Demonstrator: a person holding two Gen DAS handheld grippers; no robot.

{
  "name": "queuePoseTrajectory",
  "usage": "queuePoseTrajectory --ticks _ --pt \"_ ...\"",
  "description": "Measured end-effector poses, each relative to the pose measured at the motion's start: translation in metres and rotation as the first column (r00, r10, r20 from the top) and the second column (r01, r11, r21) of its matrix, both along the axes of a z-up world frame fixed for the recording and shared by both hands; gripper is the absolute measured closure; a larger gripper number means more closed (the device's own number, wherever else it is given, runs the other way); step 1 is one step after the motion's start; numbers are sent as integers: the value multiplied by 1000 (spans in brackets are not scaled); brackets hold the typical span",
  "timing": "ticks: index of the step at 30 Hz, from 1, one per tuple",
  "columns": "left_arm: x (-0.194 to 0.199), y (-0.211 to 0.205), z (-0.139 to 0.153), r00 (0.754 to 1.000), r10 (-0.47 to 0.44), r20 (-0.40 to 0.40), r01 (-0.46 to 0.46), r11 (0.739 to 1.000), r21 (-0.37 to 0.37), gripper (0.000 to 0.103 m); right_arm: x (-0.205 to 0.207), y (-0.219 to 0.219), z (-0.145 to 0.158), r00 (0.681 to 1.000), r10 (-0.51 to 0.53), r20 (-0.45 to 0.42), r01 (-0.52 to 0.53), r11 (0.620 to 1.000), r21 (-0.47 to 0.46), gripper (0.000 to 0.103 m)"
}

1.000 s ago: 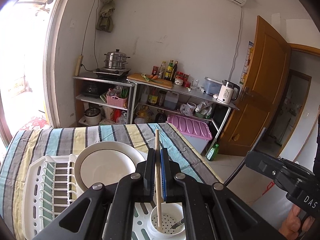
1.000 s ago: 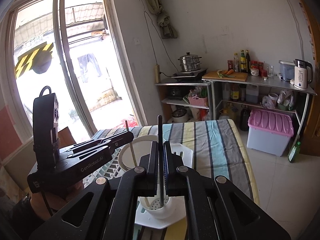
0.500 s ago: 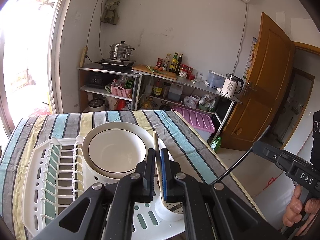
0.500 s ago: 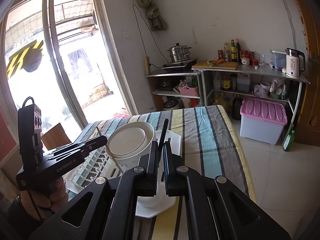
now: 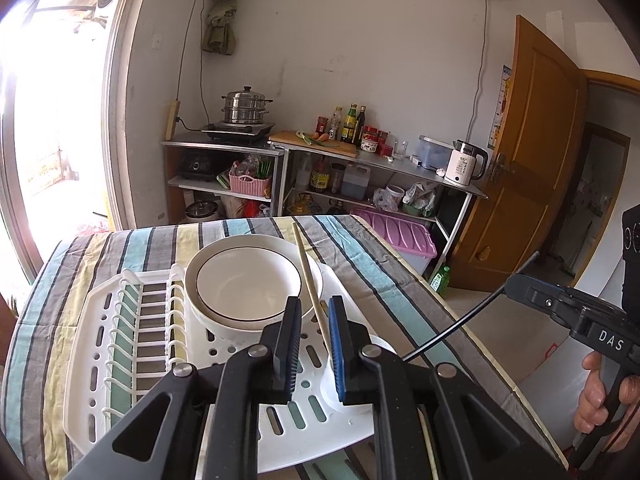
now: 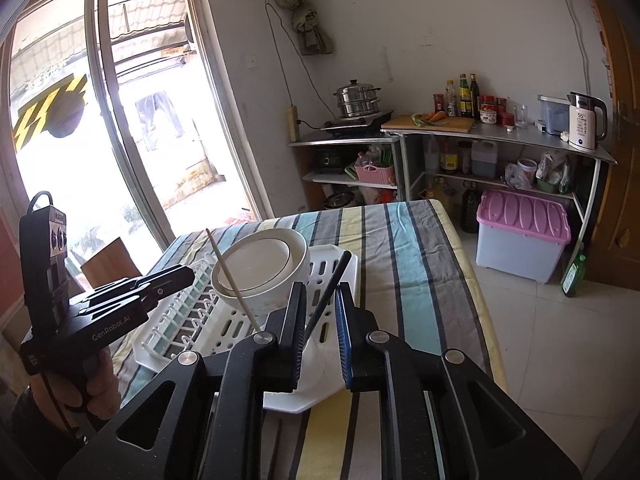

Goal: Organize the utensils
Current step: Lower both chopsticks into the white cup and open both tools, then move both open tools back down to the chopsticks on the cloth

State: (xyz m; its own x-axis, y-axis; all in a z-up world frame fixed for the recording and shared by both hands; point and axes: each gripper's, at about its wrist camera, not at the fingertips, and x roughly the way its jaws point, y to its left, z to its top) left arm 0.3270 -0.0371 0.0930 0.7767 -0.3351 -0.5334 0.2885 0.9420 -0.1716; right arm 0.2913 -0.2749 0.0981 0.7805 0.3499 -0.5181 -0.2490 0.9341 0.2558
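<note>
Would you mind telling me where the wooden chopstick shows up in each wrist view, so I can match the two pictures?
Left wrist view: the wooden chopstick stands centre frame, leaning up from between the left gripper's parted fingers, right of the white bowl.
Right wrist view: the same chopstick is left of centre, slanting across the bowl's left rim, beside the left gripper.
Shared landmark: the white bowl in the dish rack.

From each wrist, the white dish rack (image 5: 100, 360) (image 6: 320, 268) is viewed closely, obliquely downward; the kitchen shelving (image 5: 400, 160) (image 6: 500, 136) behind is shared.
</note>
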Motion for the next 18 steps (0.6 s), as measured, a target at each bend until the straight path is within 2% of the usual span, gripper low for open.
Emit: queuePoseTrajectory --ticks 9,18 --pt "-68 26 -12 998 35 44 -35 999 13 89 -46 0 -10 1000 10 26 -10 1000 -5 87" --pt "-141 49 -36 997 73 17 -74 997 26 89 -97 7 -23 998 49 40 -48 999 -6 87"
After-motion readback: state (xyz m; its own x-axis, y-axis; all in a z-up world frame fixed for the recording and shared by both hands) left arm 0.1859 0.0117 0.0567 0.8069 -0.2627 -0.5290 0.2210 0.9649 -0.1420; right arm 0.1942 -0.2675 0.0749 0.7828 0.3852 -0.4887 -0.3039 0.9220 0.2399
